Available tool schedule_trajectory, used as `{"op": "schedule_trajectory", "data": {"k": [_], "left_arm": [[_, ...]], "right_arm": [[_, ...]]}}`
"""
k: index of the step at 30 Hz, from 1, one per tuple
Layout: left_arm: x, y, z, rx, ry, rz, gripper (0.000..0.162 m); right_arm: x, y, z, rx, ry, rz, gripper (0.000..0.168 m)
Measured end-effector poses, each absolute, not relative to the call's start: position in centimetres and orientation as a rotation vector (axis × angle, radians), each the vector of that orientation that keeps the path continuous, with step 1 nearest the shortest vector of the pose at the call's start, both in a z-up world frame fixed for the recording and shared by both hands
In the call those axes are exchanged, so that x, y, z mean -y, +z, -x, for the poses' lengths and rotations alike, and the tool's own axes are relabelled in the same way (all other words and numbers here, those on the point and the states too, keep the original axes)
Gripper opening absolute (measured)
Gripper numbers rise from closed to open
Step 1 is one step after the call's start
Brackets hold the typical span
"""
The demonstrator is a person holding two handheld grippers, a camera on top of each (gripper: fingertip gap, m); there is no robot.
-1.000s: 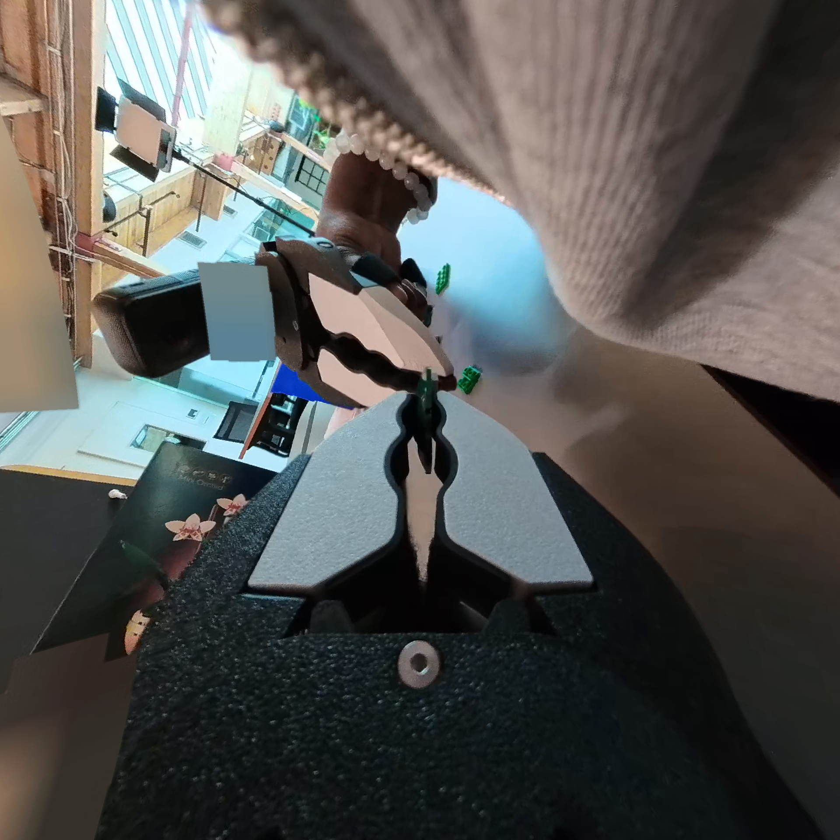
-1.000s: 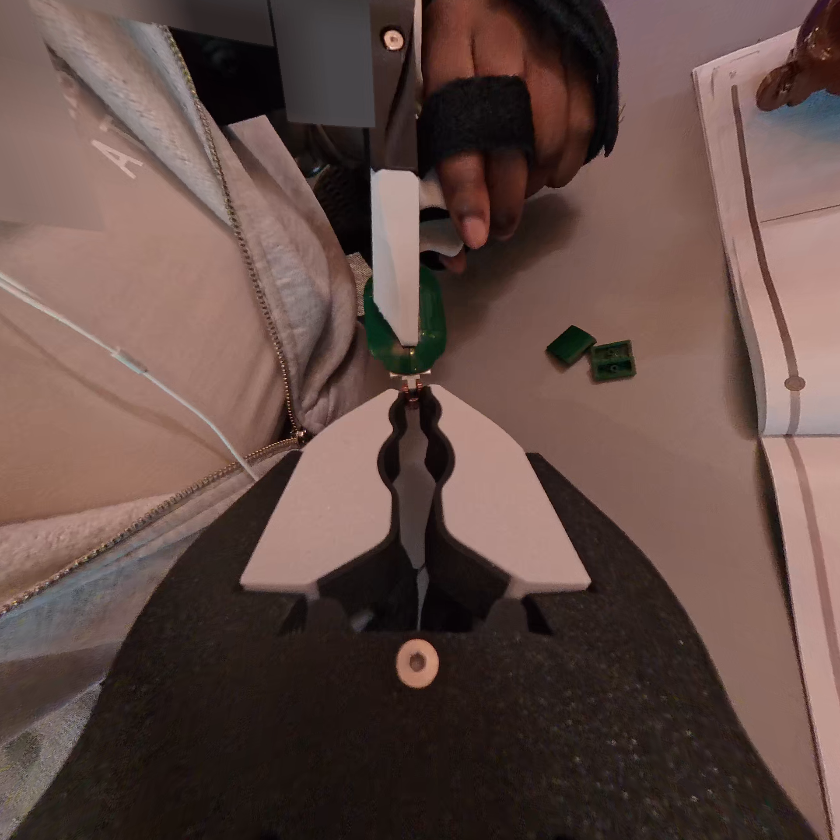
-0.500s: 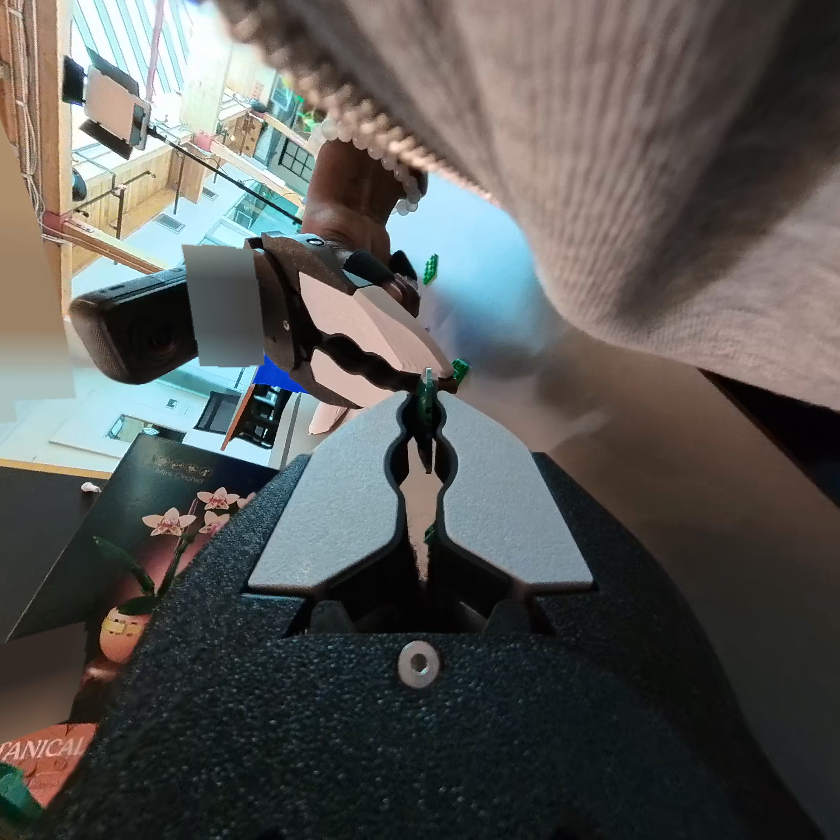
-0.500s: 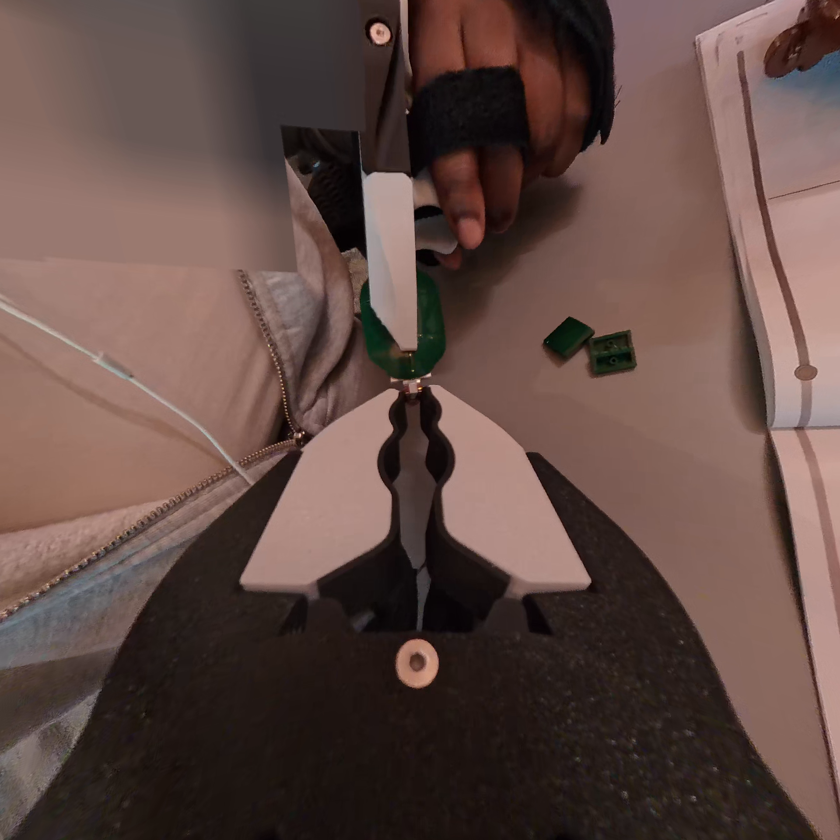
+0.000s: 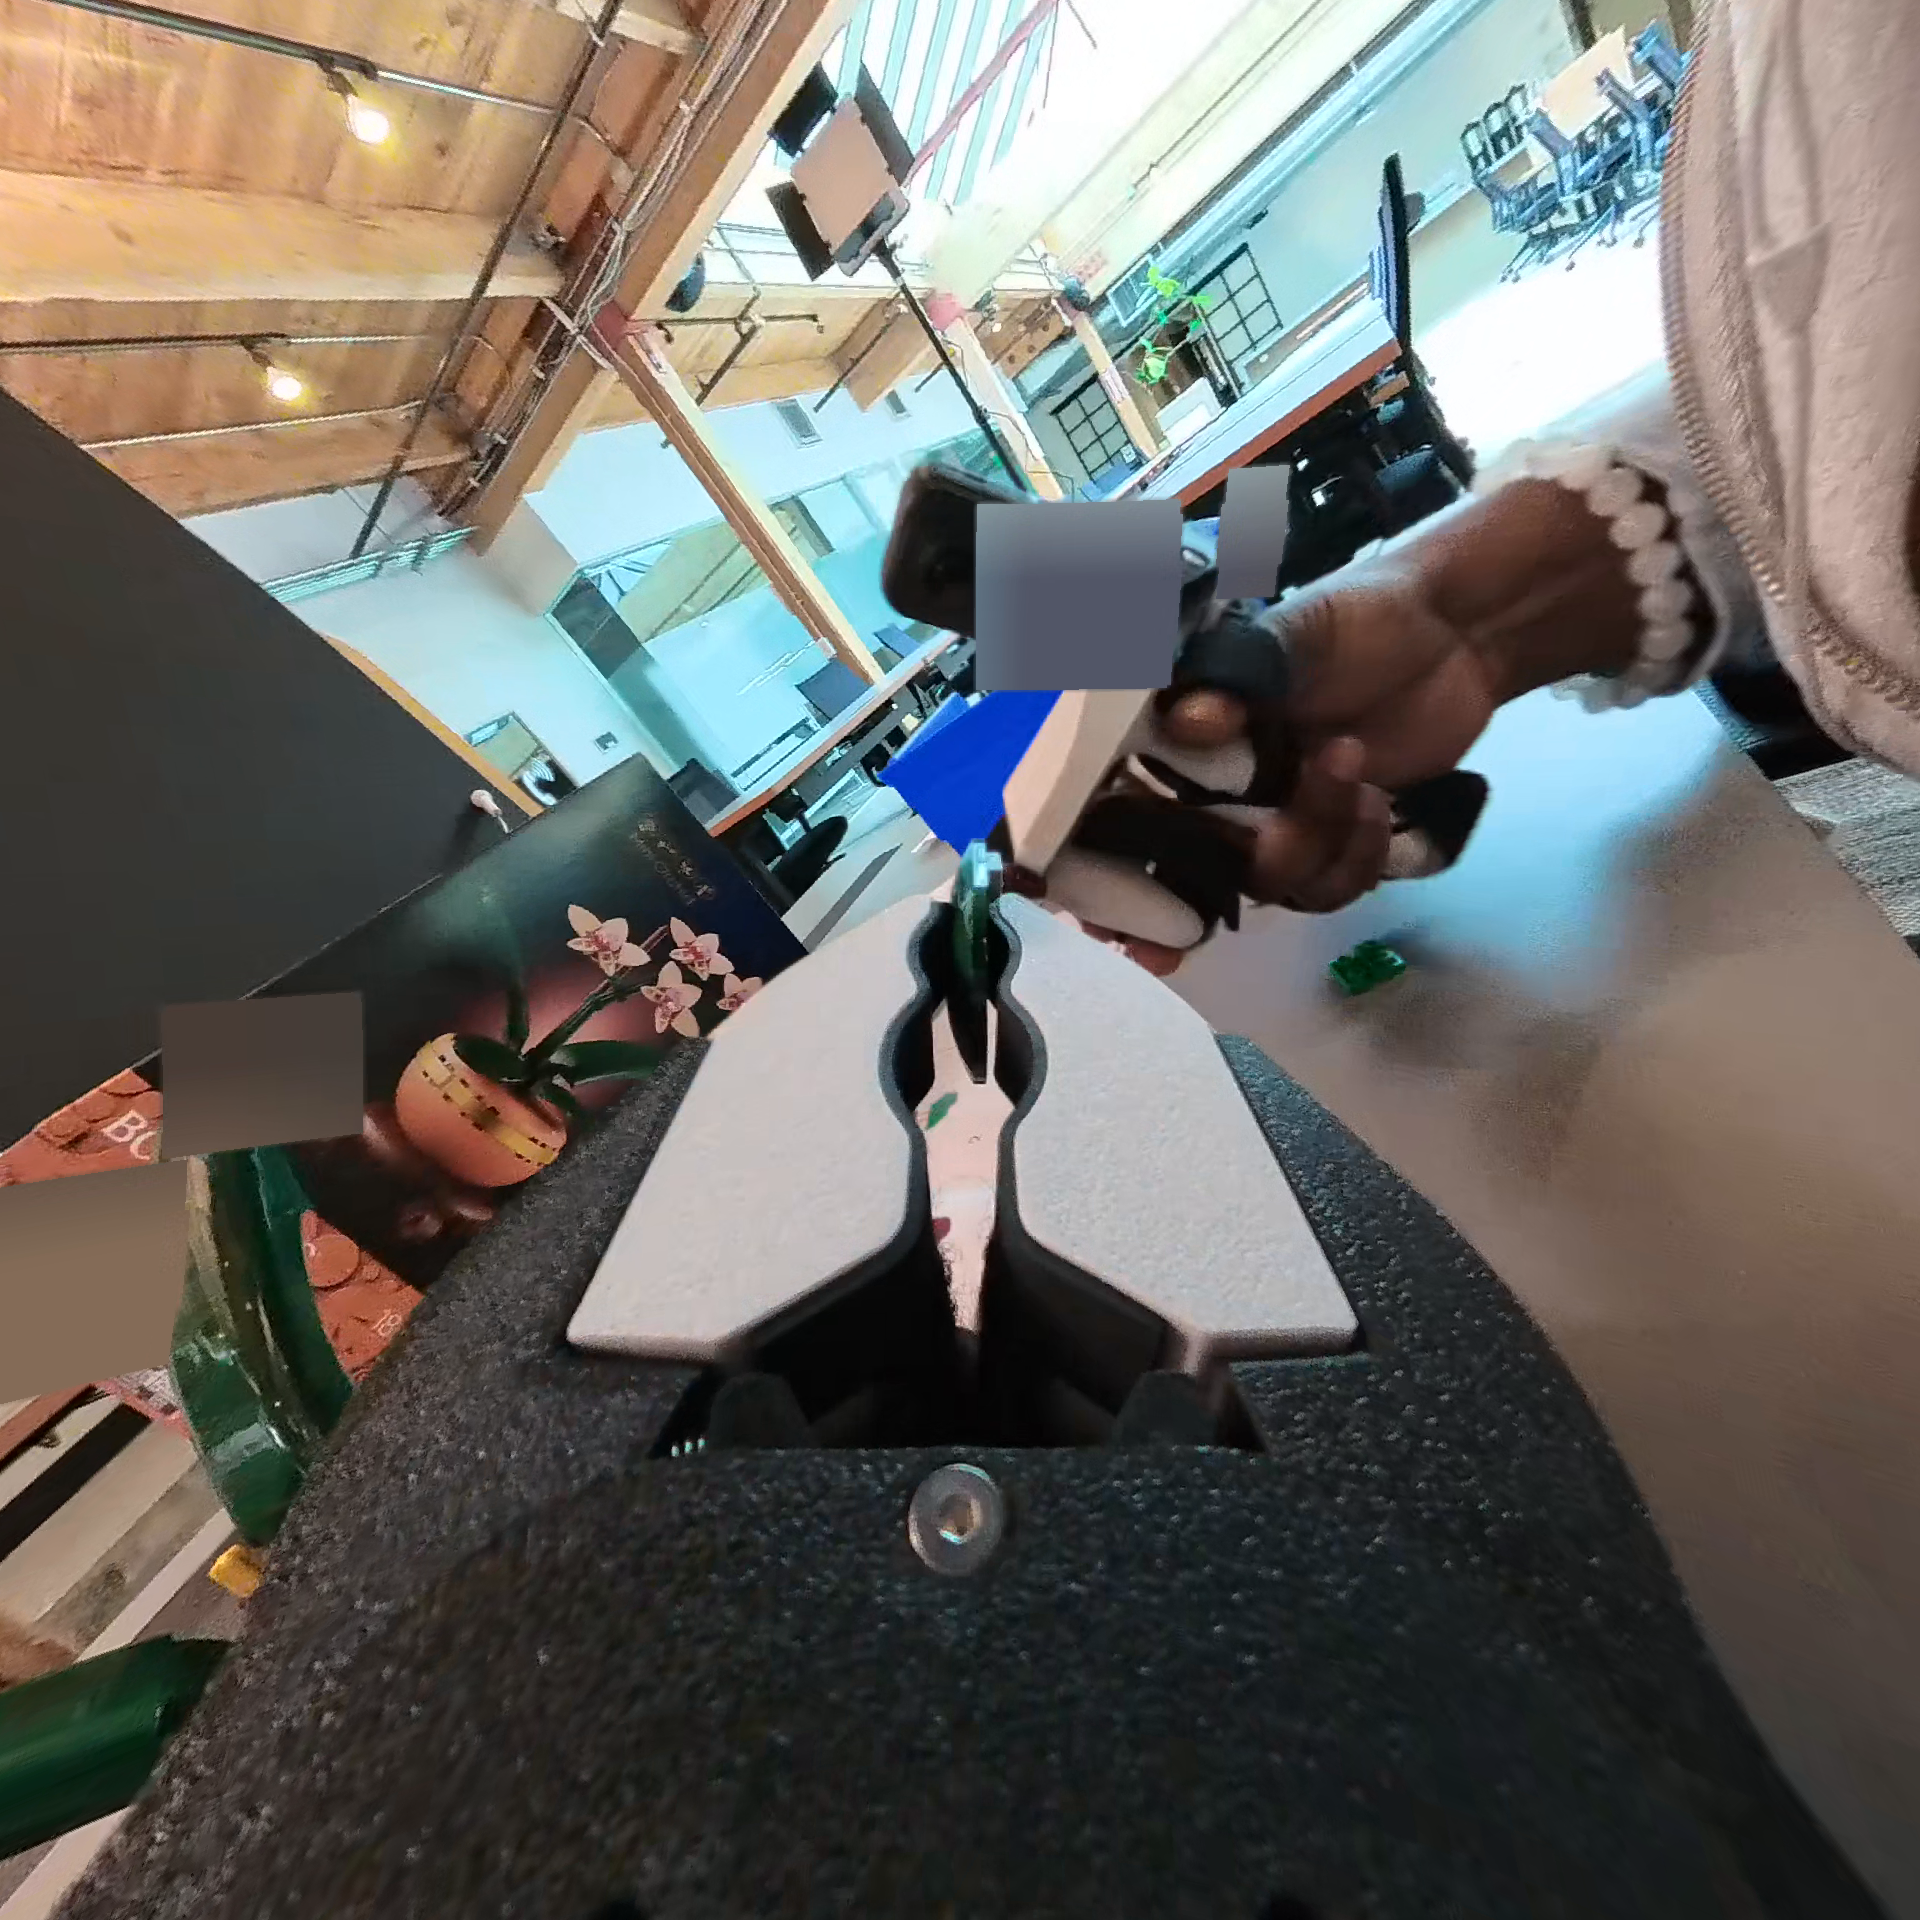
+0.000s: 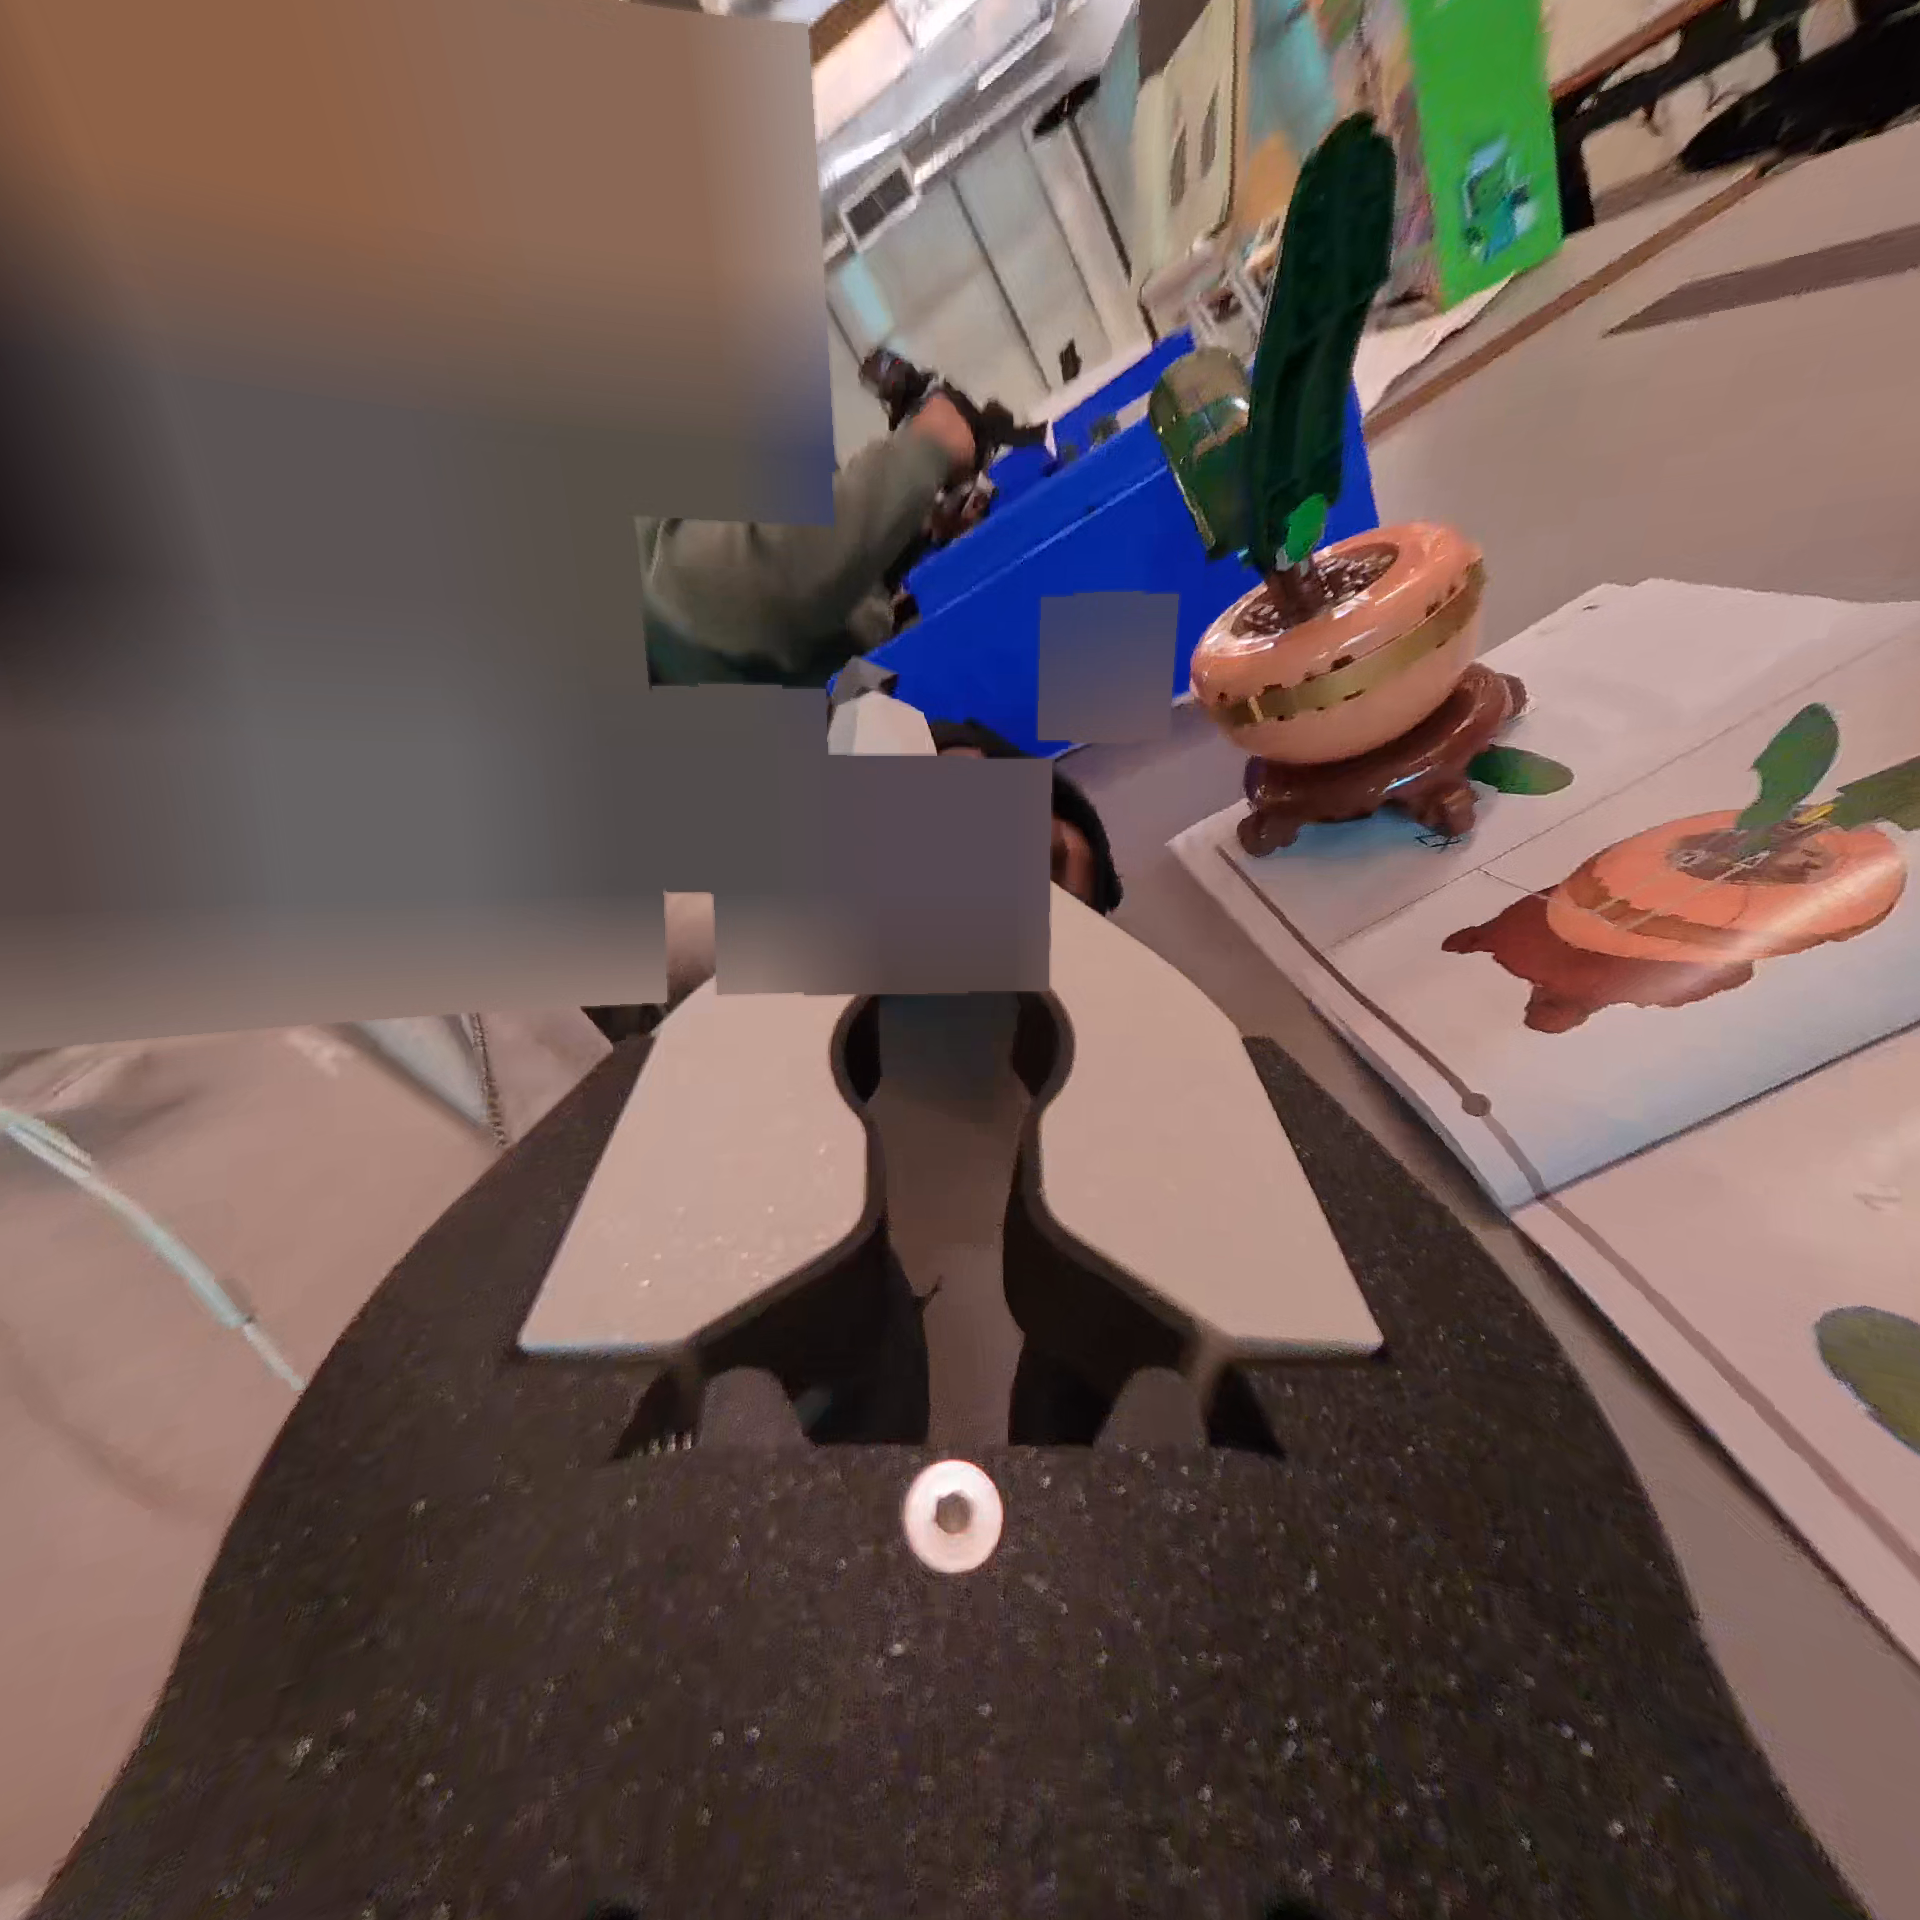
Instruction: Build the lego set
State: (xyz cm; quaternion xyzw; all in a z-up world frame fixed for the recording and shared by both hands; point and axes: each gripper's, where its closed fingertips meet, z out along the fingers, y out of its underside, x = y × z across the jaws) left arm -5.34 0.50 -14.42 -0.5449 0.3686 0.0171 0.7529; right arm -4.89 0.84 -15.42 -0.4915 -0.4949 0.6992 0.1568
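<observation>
My left gripper [image 5: 971,925] is shut on a flat dark green leaf piece [image 5: 975,971], held edge-on above the table. My right gripper [image 6: 951,1023] is open and empty, its tips partly behind a blur patch. It also shows in the left wrist view [image 5: 1101,831], held by a hand just right of the leaf's tip. The peach pot model [image 6: 1340,644] on its brown stand carries tall green leaves [image 6: 1320,364] and stands on the open instruction booklet [image 6: 1621,1039], ahead and right of my right gripper.
The set's box [image 5: 582,997] with a flower picture stands left of my left gripper. Big green leaf parts [image 5: 249,1340] are close at its left. A small green piece [image 5: 1366,966] lies on the grey table [image 5: 1610,1143]. A person's sleeve [image 5: 1808,312] is at the right. Less than 4 cm separates the two grippers' tips.
My right gripper has opened, left the leaf's end and swung up toward the pot model. My left gripper has turned away from the person's body, the leaf still in it.
</observation>
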Motion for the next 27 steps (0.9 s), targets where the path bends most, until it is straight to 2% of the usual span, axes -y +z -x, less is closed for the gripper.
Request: {"op": "schedule_trajectory", "data": {"k": [5,16,23,27], "left_arm": [[-0.4,-14.7,5.0,-0.818,0.033,1.190,0.005],[0.4,-15.5,3.3,-0.940,-0.016,1.164,0.005],[0.8,-16.0,3.0,-0.977,-0.054,1.180,0.005],[0.4,-15.7,3.0,-0.959,-0.043,1.171,0.005]], "right_arm": [[-0.3,-15.6,4.2,1.395,2.047,1.394,0.007],[0.6,-16.7,2.3,1.730,1.900,1.393,0.007],[-1.1,-15.5,1.5,1.692,1.927,1.384,0.006],[-0.1,-16.5,1.4,1.776,1.916,1.393,0.006]]}}
